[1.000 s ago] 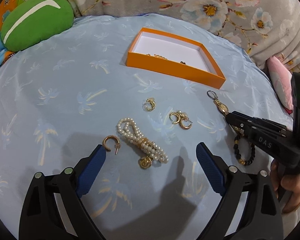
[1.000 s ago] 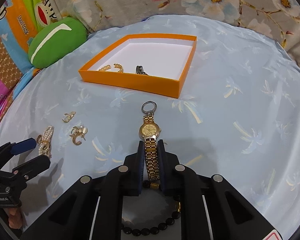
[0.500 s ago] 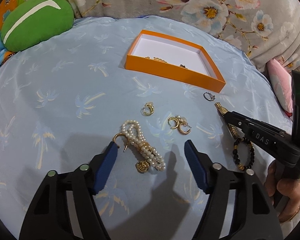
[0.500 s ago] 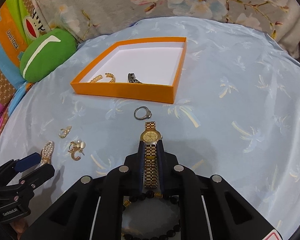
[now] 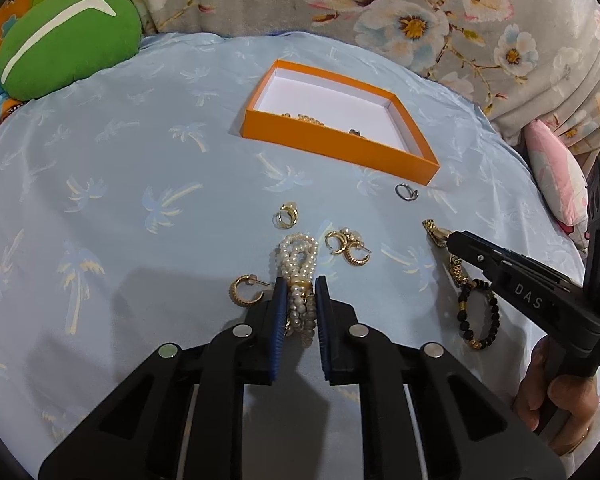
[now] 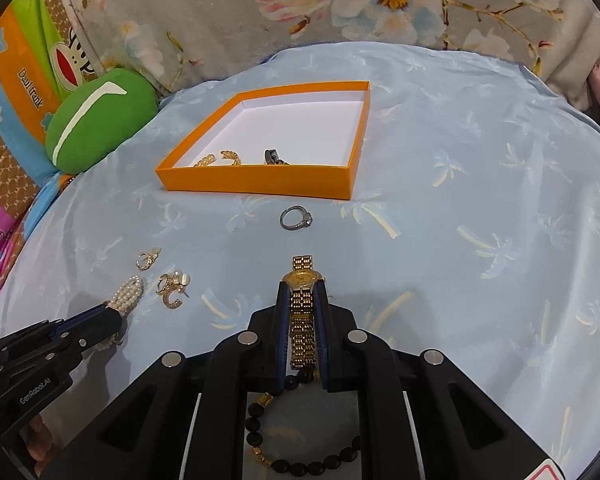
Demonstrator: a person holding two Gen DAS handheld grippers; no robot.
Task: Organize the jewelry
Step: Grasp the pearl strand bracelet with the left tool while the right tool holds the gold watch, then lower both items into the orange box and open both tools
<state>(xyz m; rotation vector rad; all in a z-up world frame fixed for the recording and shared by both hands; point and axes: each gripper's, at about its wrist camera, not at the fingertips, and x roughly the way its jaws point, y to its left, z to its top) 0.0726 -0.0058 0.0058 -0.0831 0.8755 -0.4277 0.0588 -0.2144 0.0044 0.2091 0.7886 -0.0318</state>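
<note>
My left gripper [image 5: 299, 287] is shut on the pearl bracelet [image 5: 298, 256], which lies on the blue cloth; it also shows in the right wrist view [image 6: 127, 295]. My right gripper [image 6: 302, 288] is shut on the gold watch [image 6: 302, 300] by its band, the dial poking out past the fingertips. The orange box [image 6: 260, 182] sits farther back and holds two gold pieces [image 6: 220, 158] and a dark ring [image 6: 274, 156]. A silver ring [image 6: 296, 217] lies in front of the box.
Gold hoop earrings [image 5: 347, 246], a small gold ring [image 5: 286, 216] and a single gold hoop [image 5: 245, 290] lie around the pearls. A black bead bracelet [image 5: 478, 312] lies under my right gripper. A green cushion [image 5: 66, 42] sits at the back left.
My left gripper moved forward and closed its open jaws on the pearl bracelet. My right gripper drew the gold watch back, away from the silver ring.
</note>
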